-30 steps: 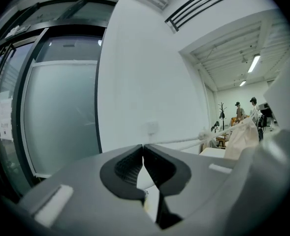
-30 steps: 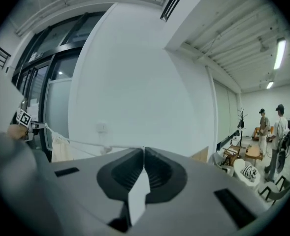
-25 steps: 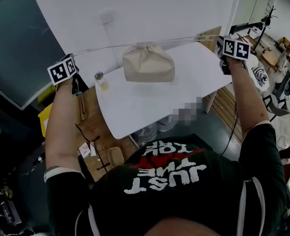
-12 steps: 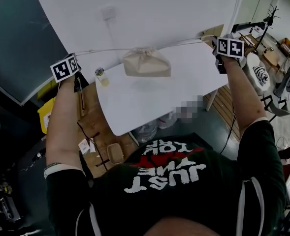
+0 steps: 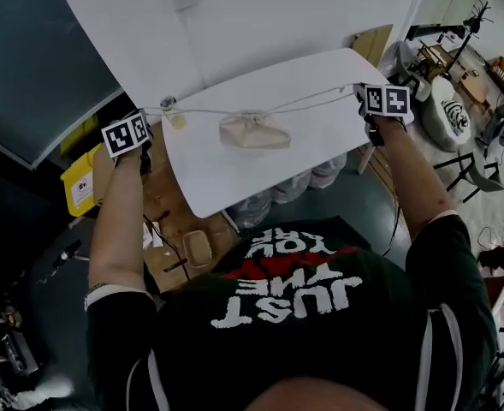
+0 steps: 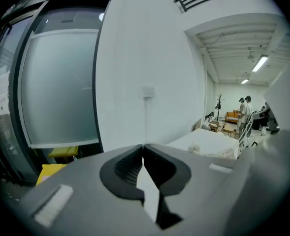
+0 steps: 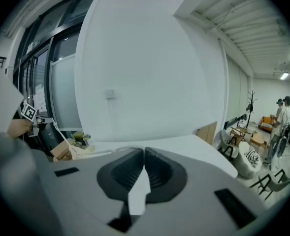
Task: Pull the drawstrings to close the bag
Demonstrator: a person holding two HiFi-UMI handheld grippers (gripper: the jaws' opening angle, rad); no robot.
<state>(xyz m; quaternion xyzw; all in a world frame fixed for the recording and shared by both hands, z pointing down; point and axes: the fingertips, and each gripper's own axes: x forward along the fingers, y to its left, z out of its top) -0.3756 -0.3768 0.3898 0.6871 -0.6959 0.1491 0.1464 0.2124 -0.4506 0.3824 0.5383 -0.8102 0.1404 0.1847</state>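
Jaws on both grippers are closed, tips meeting: we see that on the left gripper (image 6: 143,147) in its own view and on the right gripper (image 7: 144,151) in its own view. We can't make out cord between the tips there, too thin. In the head view the left drawstring (image 5: 192,110) runs from the bag's mouth out to the left gripper, and the right drawstring (image 5: 313,103) runs out to the right gripper, so we read each pair of jaws as clamped on its cord. Both cords are stretched nearly straight, the right one with a slight sag. We place the bag (image 5: 253,132), beige cloth, on the white counter (image 5: 234,182), looking flattened, with its mouth gathered tight at its 12 o'clock edge. From the bag, the left gripper is at 9 o'clock, off the counter's edge, and the right gripper is at 2 o'clock, by the counter's far corner, both well apart from it. We note a small jar (image 5: 175,119) at the bag's 9 o'clock, near the counter edge, just under the left cord. We also see a yellow box (image 5: 80,187) on the floor at 8 o'clock and a brown board (image 5: 372,44) at 1 o'clock, behind the counter.
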